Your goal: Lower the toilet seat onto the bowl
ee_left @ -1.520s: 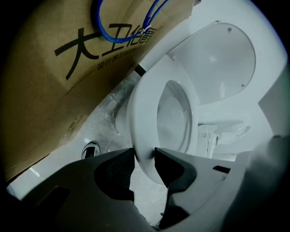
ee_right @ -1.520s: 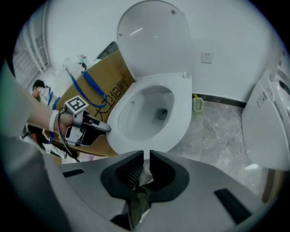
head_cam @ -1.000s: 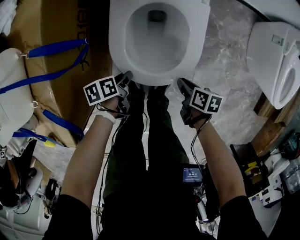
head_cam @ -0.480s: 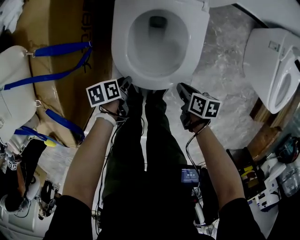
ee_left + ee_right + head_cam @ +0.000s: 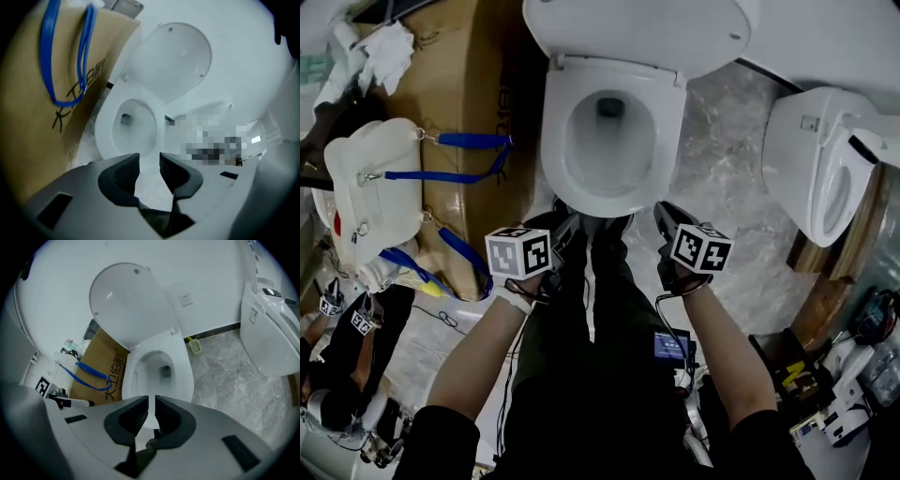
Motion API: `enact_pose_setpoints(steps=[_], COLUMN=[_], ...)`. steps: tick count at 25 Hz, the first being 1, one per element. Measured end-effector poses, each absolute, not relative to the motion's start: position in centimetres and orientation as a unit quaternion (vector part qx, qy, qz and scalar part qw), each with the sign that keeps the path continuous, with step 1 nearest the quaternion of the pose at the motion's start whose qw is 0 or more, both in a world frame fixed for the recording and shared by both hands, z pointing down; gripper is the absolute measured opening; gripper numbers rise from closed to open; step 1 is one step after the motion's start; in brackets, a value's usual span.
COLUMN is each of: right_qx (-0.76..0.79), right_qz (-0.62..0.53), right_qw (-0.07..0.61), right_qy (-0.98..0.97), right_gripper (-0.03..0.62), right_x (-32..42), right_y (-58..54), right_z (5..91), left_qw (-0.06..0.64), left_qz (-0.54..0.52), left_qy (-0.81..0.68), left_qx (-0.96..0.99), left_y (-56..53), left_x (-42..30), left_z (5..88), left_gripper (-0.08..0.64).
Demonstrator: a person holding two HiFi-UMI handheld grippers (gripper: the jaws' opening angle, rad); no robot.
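Your left gripper [image 5: 150, 161] holds its jaws apart on nothing; your right gripper [image 5: 152, 405] is empty too, with only a thin slit between its jaws. The white oval plastic toilet seat [image 5: 637, 28] stands raised behind the white ceramic bowl [image 5: 551, 141] — both grippers hover near its front edge.

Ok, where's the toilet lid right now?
Head view, top centre: the toilet lid stands raised behind the bowl, right of the cardboard box.

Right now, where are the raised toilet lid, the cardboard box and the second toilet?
raised toilet lid [image 5: 126, 305], right gripper view, middle of its underside.
cardboard box [image 5: 473, 84], head view, bare brown top face.
second toilet [image 5: 811, 155], head view, its white body.
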State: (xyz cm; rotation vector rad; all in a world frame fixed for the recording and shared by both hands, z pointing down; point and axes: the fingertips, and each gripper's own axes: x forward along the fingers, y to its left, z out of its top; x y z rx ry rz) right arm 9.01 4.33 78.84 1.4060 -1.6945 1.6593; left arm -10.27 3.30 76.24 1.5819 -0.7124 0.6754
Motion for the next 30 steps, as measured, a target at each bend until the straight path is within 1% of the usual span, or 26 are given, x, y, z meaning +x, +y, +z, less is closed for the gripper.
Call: enact_pose_setpoints(steps=[2, 5, 10, 15, 20, 26, 30], right_qx=[0.517, 0.546, 0.579, 0.596, 0.599, 0.6, 0.595], right_qz=[0.576, 0.548, 0.492, 0.412, 0.34, 0.29, 0.2], right_qw=[0.171, 0.124, 0.037, -0.023, -0.037, -0.01, -0.001], right_qy=[-0.609, -0.621, -0.649, -0.689, -0.724, -0.746, -0.778], right_gripper=[0.058, 0.058, 0.058, 0.057, 0.057, 0.057, 0.057], right_x=[9.5, 10.7, 13.0, 14.5, 14.1, 12.1, 9.3], right_y=[3.0, 0.0, -4.1, -4.7, -2.8, -1.0, -0.3], right_z=[75.4, 69.0, 56.2, 42.9, 35.3, 30.1, 25.7], left_qw=[0.562, 0.512, 0.452, 0.374, 0.3, 0.273, 0.236], left_qz=[0.289, 0.279, 0.222, 0.168, 0.117, 0.065, 0.045], left_qy=[-0.304, -0.308, -0.313, -0.277, -0.251, -0.253, -0.243], left_qx=[0.713, 0.752, 0.805, 0.869, 0.913, 0.926, 0.94], left_y=[2.3, 0.0, -3.0, -3.3, -2.7, -3.0, -2.5], left_x=[-10.0, -9.8, -8.9, -6.6, -5.7, -6.3, -6.3], left_z=[72.1, 65.8, 54.6, 42.9, 35.8, 30.3, 27.0], left_gripper=[0.142, 0.116, 0.091, 0.06, 0.035, 0.029, 0.029])
